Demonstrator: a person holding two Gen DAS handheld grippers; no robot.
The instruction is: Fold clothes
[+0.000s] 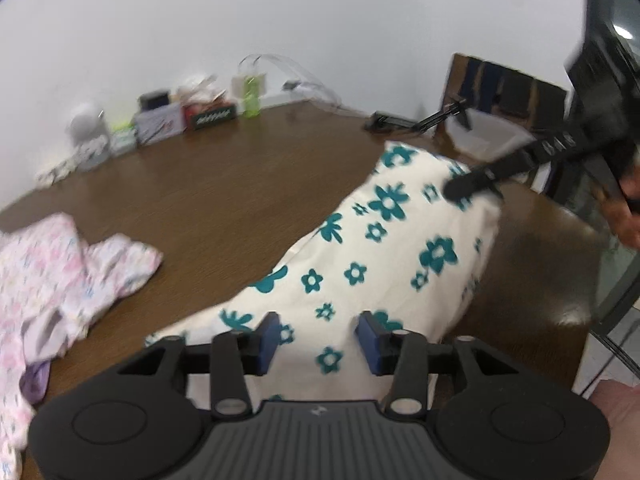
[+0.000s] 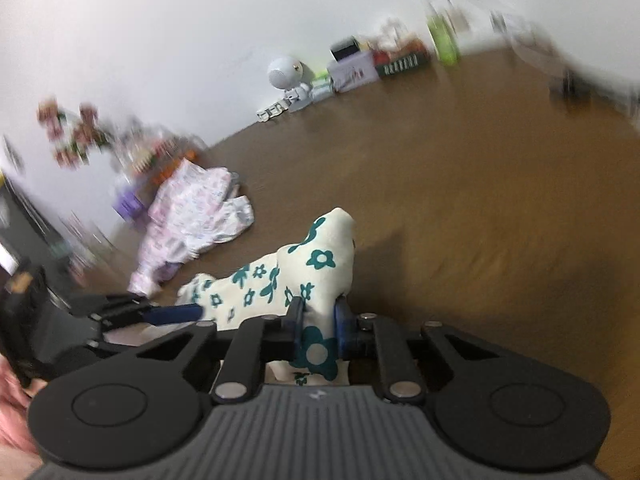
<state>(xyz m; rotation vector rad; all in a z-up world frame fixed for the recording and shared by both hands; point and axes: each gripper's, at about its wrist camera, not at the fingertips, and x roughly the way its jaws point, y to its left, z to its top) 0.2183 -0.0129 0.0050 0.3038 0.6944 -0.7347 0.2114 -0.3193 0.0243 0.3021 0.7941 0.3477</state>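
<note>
Pinching floral cloth [image 2: 280, 280], right fingers [image 2: 298, 316].

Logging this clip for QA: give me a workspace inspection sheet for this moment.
Surface: brown wooden table, bare in the middle.
Job's things: cream cloth with teal flowers, lifted at one end; pink floral garment crumpled at the table edge.
Clutter: small boxes, white round gadget and green bottle along the wall.
Grippers: right tongs pinch the flowered cloth; left tongs stand apart, cloth between them, pads not pressing.
Cables: clear loops by the wall.
Surroundings: white wall; chair behind the table.
</note>
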